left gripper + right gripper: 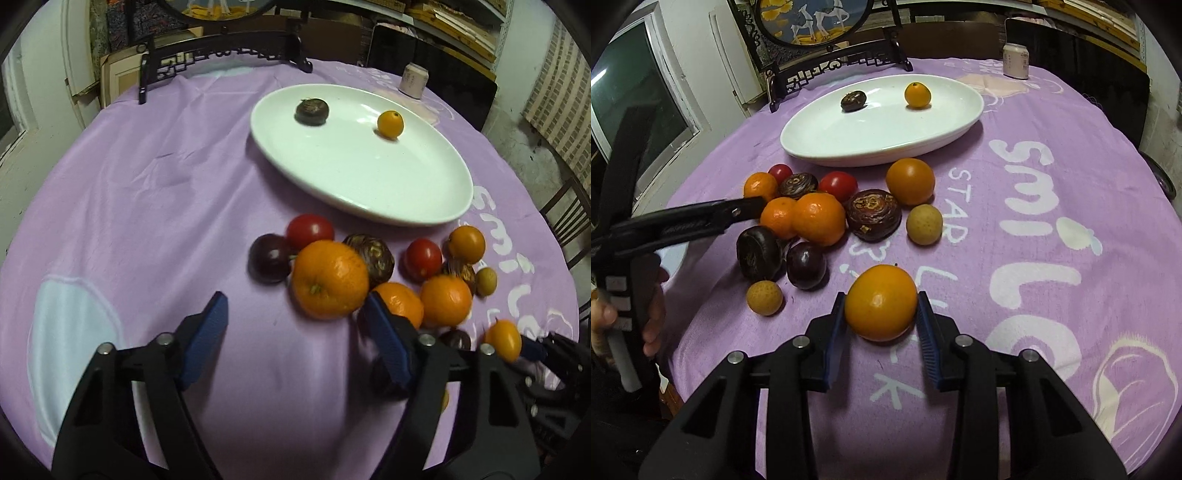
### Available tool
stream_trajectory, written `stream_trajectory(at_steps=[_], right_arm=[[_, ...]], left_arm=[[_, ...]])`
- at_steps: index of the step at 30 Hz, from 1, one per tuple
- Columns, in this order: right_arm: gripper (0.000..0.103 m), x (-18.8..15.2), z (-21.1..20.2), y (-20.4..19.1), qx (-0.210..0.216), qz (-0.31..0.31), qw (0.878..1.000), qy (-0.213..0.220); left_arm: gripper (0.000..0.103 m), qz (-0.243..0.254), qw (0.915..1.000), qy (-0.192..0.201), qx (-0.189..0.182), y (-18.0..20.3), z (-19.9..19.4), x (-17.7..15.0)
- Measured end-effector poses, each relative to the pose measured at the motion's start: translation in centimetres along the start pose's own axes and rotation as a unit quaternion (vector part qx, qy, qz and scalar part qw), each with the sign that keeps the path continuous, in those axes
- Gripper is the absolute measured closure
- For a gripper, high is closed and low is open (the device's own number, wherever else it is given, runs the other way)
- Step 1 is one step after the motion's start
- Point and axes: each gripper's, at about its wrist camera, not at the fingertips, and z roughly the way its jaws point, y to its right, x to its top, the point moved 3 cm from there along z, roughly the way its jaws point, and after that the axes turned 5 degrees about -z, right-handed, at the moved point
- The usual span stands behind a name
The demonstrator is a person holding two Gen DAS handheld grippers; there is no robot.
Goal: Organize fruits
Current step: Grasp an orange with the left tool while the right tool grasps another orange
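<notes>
Only two fruits lay on the white oval plate (964,122): a dark water chestnut (853,100) at ten o'clock and a yellow-orange tomato (917,95) at one o'clock. The pile (812,218) remained on the purple cloth (1034,221). The right gripper (881,325) clasped another yellow-orange fruit (881,302), seen clearly only in the right view. The left gripper (295,332) gaped wide, empty, beside a mandarin (330,279).

Home dining room: clothed round table (1052,229), wooden chair (565,218), ornamental screen (812,22).

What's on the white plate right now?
On the white plate sit two fruits, apart: a dark brown water chestnut and a small yellow-orange tomato. The rest is bare. Their undersides are hidden.
</notes>
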Motion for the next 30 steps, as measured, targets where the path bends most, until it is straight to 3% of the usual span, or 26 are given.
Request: stream_trajectory(at_steps=[4, 5, 6, 10, 21, 26, 30], right_arm=[[0.065, -0.1, -0.1, -0.2, 0.005, 0.001, 1.000, 0.001], [0.065, -0.1, -0.1, -0.2, 0.005, 0.001, 1.000, 0.001], [0.066, -0.1, -0.1, -0.3, 0.006, 0.000, 1.000, 0.001], [0.065, 0.1, -0.5, -0.4, 0.005, 0.000, 1.000, 0.011], [0.065, 1.4, -1.4, -0.6, 0.003, -0.003, 1.000, 0.026], [0.065, 3.4, -1.6, -1.2, 0.006, -0.018, 0.999, 0.036], [0.065, 7.1, -1.2, -1.1, 0.006, -0.036, 0.998, 0.052]], left_arm=[[0.037, -0.025, 0.9993, -0.010, -0.027, -0.1, 1.4, 0.7], [0.055, -0.021, 0.9989, -0.012, -0.039, 0.1, 1.3, 0.7], [0.058, -0.015, 0.9984, -0.016, -0.051, 0.5, 1.1, 0.5], [0.058, 0.002, 0.9994, -0.011, -0.034, 1.2, 0.4, -0.3], [0.058, 0.000, 0.9973, 0.006, -0.074, 0.6, -4.1, -2.0], [0.058, 0.010, 0.9959, 0.023, -0.087, 0.9, -5.8, -0.7], [0.058, 0.019, 0.9963, 0.029, -0.078, 1.4, -5.0, 2.5]])
